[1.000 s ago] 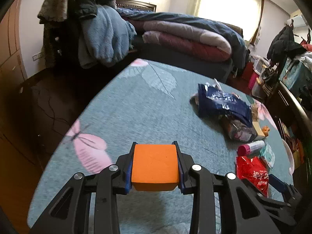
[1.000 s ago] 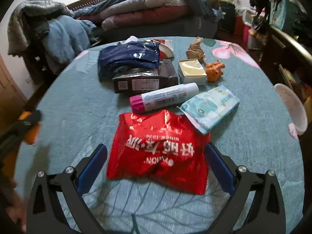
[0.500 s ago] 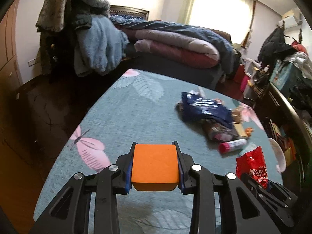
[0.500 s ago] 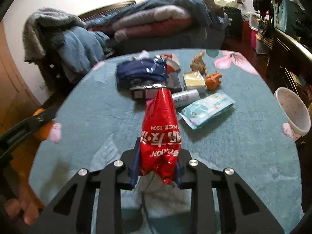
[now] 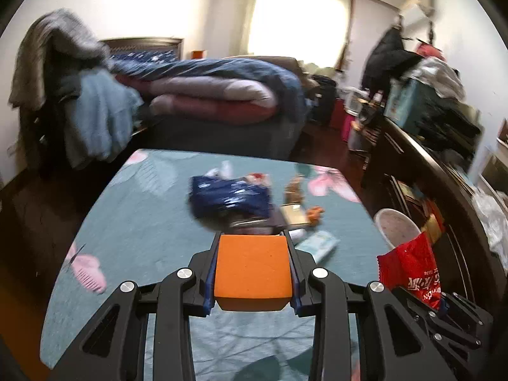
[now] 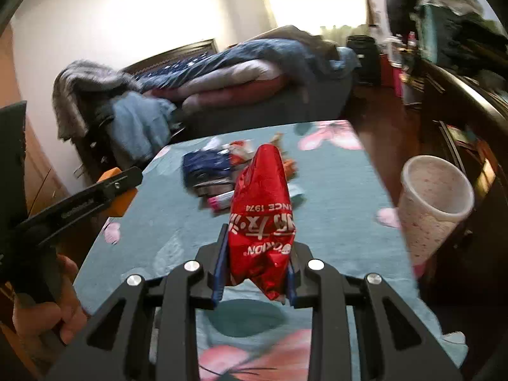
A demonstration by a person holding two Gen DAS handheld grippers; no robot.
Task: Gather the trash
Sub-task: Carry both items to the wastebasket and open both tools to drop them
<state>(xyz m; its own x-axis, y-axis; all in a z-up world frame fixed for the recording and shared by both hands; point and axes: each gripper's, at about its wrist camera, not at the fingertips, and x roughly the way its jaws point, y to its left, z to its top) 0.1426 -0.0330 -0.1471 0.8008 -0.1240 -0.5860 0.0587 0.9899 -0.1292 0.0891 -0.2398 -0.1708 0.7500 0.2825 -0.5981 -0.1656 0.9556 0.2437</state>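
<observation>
In the left wrist view, the left gripper (image 5: pixel 252 273) has its jaws clamped on an orange block (image 5: pixel 252 271) that fills the gap between the blue pads; the block sits square, its flat top facing the camera. Beyond it lies the table (image 5: pixel 136 222) under a teal cloth with pink butterflies. Mid-table a dark blue bag (image 5: pixel 230 197) lies with its long axis across the view, blurred; just right of it are a small tan box (image 5: pixel 293 214) and an orange figure (image 5: pixel 314 212), and nearer the gripper a pale wipes pack (image 5: pixel 317 244) lies slanted. At the table's right edge stands a speckled cup (image 5: pixel 397 228), its mouth toward the camera. Low on the right the red packet (image 5: pixel 409 266) stands up from the right gripper (image 5: pixel 444 301), clear of the cloth, its long axis rising toward the upper right. In the right wrist view, the right gripper (image 6: pixel 254 273) is closed tight on the red packet's (image 6: pixel 263 209) lower end, the foil crumpled between the pads. The packet's long axis runs straight away from the camera along the fingers, its free end pointing up and forward, printing upside down. It hangs above the table (image 6: pixel 333 222), not touching it. The blue bag (image 6: pixel 206 165) and a pink-capped tube (image 6: pixel 219 201) lie beyond it. The cup (image 6: pixel 435 203) is to the right at the table's edge, tilted. At left, the left gripper (image 6: pixel 123 187) shows side-on with the orange block (image 6: pixel 119 201), held by a hand (image 6: pixel 54 304).
</observation>
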